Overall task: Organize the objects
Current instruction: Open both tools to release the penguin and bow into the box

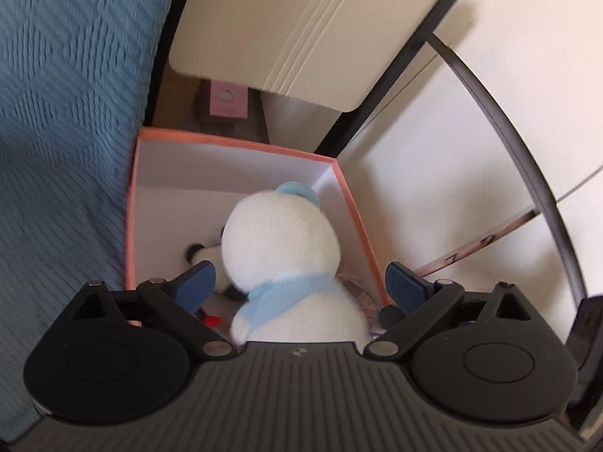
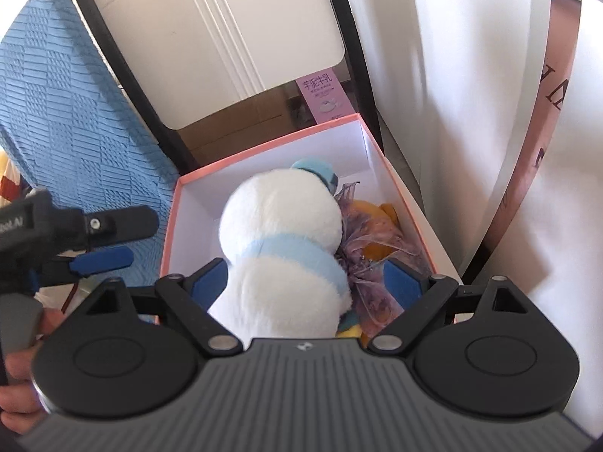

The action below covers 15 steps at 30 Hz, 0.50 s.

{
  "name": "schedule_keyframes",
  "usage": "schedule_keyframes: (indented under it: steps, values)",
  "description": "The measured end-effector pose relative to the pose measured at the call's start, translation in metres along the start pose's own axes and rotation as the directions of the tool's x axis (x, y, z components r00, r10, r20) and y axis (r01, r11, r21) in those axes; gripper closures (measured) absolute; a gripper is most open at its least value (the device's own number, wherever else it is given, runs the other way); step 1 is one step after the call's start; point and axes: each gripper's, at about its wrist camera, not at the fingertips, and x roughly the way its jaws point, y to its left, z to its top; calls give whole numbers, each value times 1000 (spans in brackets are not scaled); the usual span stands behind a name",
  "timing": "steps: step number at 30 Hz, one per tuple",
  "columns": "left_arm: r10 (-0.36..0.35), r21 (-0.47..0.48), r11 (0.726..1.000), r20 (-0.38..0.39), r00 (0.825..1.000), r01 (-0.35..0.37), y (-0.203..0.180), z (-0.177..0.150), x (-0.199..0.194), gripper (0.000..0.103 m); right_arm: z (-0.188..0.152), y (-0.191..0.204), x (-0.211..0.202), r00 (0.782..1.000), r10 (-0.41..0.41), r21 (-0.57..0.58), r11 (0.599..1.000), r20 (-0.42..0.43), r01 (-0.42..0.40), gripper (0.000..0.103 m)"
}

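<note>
Left of the pink-rimmed box (image 2: 264, 156) hangs a blue knitted blanket (image 2: 68, 113), and in front of it, in the right wrist view, the left gripper (image 2: 113, 239) shows its fingers held well apart around nothing. Inside the box, toward its left wall, a small black-and-white plush (image 1: 201, 252) lies low on the white floor. In the middle of the box sits the white plush snowman (image 2: 282, 241) with its pale blue scarf and cap, resting on the other contents and free of both tools. It looks light, soft and squashy, unlikely to slip or break; I would judge the narrow scarf line between head and body the best place to pinch, or the round head itself. The right gripper (image 2: 305, 280) hovers over the near edge of the box with its fingers spread wide on either side of the snowman's body, not pressing it. To the right of the snowman, still inside the box, a crumpled purple organza bow (image 2: 361, 233) lies over a yellow plush toy (image 2: 388, 214). Behind the box stands a pink carton (image 2: 324, 92).
</note>
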Motion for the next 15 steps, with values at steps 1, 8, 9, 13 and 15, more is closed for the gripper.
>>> schedule_keyframes:
  steps: [1,8,9,13,15]
  values:
    - [7,18,1000,7,1000,-7,-2,-1,-6,4,1,1,-4,1000,2,1,1000,4,-2,12]
    - [67,134,988,73,995,-76,-21,-6,-50,4,9,17,-43,997,6,-10,1000,74,-6,12]
    - [75,154,984,84,994,-87,-23,-8,-57,4,9,20,-50,996,9,-11,1000,85,-8,12]
    - [73,181,979,124,990,-95,-24,-16,-91,4,1,32,-78,993,13,-11,1000,116,-12,12]
    - [70,196,976,125,990,-94,-25,-22,-108,4,-4,40,-89,992,12,-14,1000,124,-10,12]
